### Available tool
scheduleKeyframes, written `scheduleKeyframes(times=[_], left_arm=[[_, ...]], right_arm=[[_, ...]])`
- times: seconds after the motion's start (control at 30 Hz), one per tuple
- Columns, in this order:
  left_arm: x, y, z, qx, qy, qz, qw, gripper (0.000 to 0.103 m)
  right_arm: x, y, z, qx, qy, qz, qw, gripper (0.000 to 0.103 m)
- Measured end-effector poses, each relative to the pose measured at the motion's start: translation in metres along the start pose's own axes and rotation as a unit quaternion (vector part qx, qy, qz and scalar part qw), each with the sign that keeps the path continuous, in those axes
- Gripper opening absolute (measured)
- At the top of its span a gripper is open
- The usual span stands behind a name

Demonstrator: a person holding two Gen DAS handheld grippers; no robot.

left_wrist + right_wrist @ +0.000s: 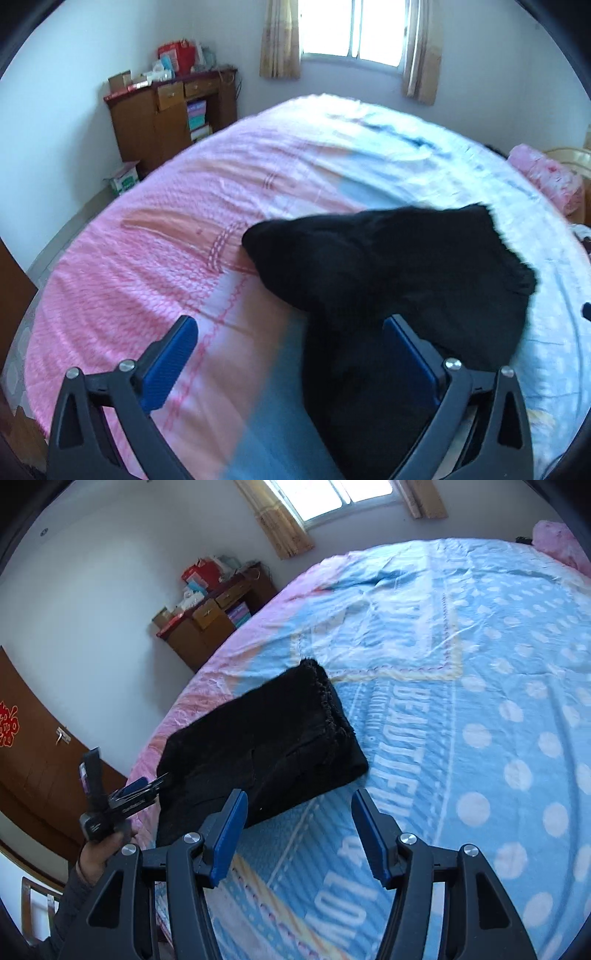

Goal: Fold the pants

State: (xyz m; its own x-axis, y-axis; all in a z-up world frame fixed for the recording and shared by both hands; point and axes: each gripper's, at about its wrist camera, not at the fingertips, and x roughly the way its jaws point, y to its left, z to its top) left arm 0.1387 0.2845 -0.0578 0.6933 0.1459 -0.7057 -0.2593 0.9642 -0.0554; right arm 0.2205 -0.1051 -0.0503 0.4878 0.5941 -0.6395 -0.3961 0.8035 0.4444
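The black pants [266, 746] lie folded into a thick rectangle on the bed [480, 701], waistband end toward the far side. In the left wrist view the pants [388, 280] fill the lower right. My left gripper [291, 332] is open, its right finger over the pants' near edge, nothing held. It also shows in the right wrist view [144, 786], at the pants' left edge. My right gripper [299, 812] is open and empty, just above the bed by the pants' near right corner.
The bed has a pink and blue cover [166, 229]. A wooden cabinet [166, 118] with boxes stands by the far wall, a window [354, 29] beyond it. A pink pillow [546, 181] lies at the right. A brown door [33, 746] is on the left.
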Motion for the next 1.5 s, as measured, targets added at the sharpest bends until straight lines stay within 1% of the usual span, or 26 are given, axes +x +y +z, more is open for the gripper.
scheduleKeyframes(times=[0.03, 0.1, 0.2, 0.3, 0.47, 0.7, 1.0, 1.23, 1.33, 1.43, 1.5], left_arm=[[-0.009, -0.002, -0.001, -0.001, -0.008, -0.006, 0.9999, 0.102], [-0.040, -0.009, -0.007, -0.001, -0.030, -0.021, 0.9993, 0.103], [-0.071, -0.018, -0.014, 0.003, -0.052, -0.040, 0.9978, 0.103], [-0.099, -0.027, -0.029, 0.005, -0.071, -0.051, 0.9962, 0.103], [-0.128, -0.038, -0.044, 0.016, -0.092, -0.056, 0.9941, 0.103], [-0.145, -0.051, -0.049, 0.030, -0.103, -0.066, 0.9920, 0.103], [-0.147, -0.057, -0.055, 0.031, -0.096, -0.076, 0.9920, 0.103], [-0.151, -0.062, -0.055, 0.039, -0.099, -0.073, 0.9916, 0.103], [-0.156, -0.067, -0.054, 0.048, -0.105, -0.073, 0.9907, 0.103], [-0.164, -0.071, -0.054, 0.058, -0.117, -0.065, 0.9893, 0.103], [-0.169, -0.073, -0.053, 0.062, -0.124, -0.066, 0.9882, 0.103]], right_arm=[[-0.007, 0.003, -0.003, -0.005, -0.008, -0.007, 1.000, 0.060], [-0.026, 0.013, -0.011, -0.025, -0.029, -0.035, 0.999, 0.060], [-0.052, 0.028, -0.025, -0.062, -0.062, -0.070, 0.994, 0.060], [-0.071, 0.037, -0.037, -0.078, -0.081, -0.077, 0.991, 0.061], [-0.091, 0.047, -0.055, -0.091, -0.096, -0.082, 0.988, 0.061], [-0.103, 0.056, -0.063, -0.092, -0.109, -0.080, 0.987, 0.061], [-0.108, 0.066, -0.070, -0.102, -0.112, -0.081, 0.985, 0.062], [-0.110, 0.070, -0.070, -0.104, -0.116, -0.080, 0.985, 0.062], [-0.111, 0.071, -0.070, -0.106, -0.118, -0.078, 0.984, 0.062], [-0.112, 0.074, -0.070, -0.109, -0.122, -0.077, 0.984, 0.062], [-0.114, 0.078, -0.070, -0.113, -0.123, -0.076, 0.983, 0.062]])
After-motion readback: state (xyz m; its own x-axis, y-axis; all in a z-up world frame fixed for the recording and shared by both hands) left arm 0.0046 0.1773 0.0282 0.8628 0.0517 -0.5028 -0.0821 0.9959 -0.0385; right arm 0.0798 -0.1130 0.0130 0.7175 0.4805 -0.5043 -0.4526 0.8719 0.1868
